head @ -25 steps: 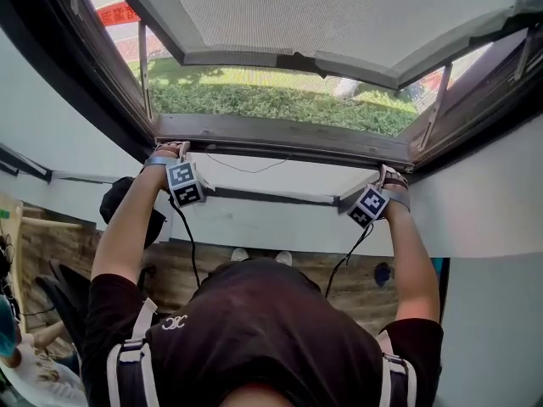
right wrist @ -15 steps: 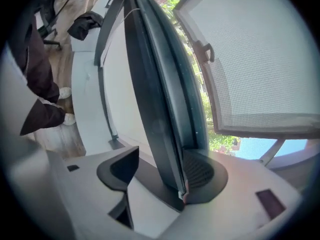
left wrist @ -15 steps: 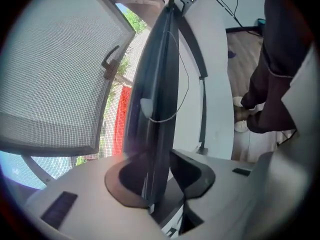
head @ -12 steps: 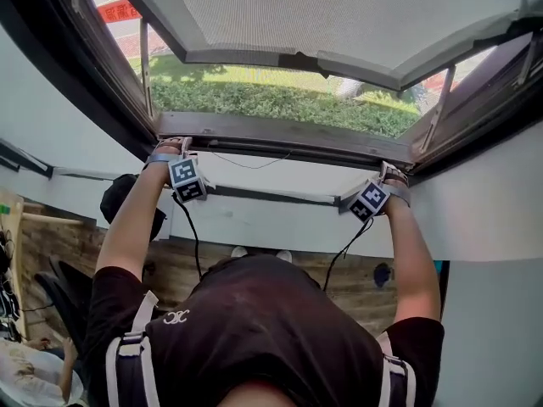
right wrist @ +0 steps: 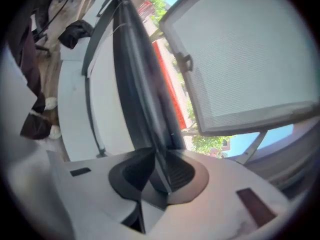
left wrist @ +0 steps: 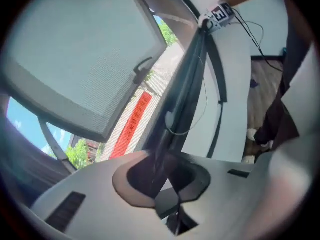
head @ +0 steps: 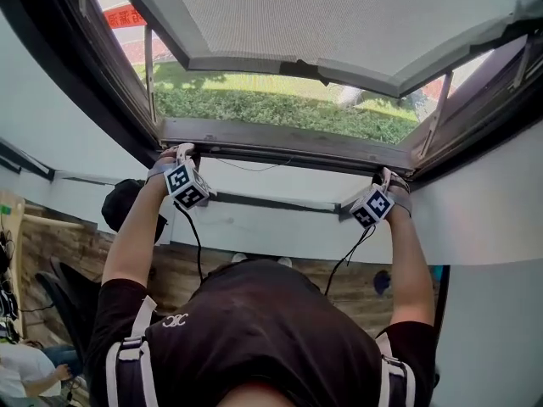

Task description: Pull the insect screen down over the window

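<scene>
Left gripper (left wrist: 162,175) and right gripper (right wrist: 159,176): jaws have just been closing and are clamped on the dark screen bar (head: 280,138), one gripper at each end. The bar runs straight ahead from each, along the window frame (head: 127,100).

left arm (head: 134,231): stretched way up
left gripper (head: 176,153): jaws just closed in, pinching a dark bar (left wrist: 187,79)
right arm (head: 409,261): up too
right gripper (head: 385,177): same deal, same bar

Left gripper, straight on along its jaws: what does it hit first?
The dark bar: it already sits between the jaws of the left gripper, which have just been closing on it. Nothing nearer shows; what lies beyond the bar is unclear.
</scene>
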Available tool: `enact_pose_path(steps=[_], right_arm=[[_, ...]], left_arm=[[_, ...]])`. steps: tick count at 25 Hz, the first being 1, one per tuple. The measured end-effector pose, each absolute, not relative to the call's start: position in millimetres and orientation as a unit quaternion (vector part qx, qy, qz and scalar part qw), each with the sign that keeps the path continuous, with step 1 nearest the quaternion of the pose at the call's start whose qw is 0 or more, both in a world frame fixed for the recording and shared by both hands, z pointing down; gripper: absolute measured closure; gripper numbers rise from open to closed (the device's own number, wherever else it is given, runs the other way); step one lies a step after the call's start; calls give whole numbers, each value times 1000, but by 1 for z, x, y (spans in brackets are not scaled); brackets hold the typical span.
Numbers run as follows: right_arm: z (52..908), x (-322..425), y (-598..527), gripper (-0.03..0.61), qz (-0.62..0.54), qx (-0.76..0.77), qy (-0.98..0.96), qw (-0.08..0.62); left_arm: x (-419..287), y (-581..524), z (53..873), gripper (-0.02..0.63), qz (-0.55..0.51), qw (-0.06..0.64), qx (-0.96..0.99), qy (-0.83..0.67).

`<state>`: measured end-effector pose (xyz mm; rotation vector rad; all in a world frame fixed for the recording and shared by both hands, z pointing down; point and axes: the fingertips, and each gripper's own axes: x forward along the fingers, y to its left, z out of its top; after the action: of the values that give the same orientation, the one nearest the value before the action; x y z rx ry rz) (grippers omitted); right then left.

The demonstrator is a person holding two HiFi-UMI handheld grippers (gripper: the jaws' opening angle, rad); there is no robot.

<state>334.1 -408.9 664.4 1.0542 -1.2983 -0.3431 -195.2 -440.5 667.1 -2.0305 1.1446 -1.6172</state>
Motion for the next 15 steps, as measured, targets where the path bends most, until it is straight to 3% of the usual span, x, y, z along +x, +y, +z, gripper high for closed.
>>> enact_pose_path(steps=[1,2,4,8,12,15], right_arm=[[655,331,-411,515,-144,489,-585,631],[644,326,-411,507,-132,511,-599,602],[621,309,-413,571,-121,541,-629,546],[571,260,-412,572,-102,578,-693,418],[518,223,-413,572,-42,624,-745,234],[471,198,-411,574,-20,633,-764,125]], left_arm=[[-191,-438,661,562,-538,136,-719,419],[-187,-435,656,584,-513,121,-729,437],[-178,-430,648,600,-468,94,-745,466],[-150,-424,616,600,-365,44,-779,508],[-124,-426,556,601,-220,-27,-808,546],[-115,-430,505,601,-147,-33,-798,584]])
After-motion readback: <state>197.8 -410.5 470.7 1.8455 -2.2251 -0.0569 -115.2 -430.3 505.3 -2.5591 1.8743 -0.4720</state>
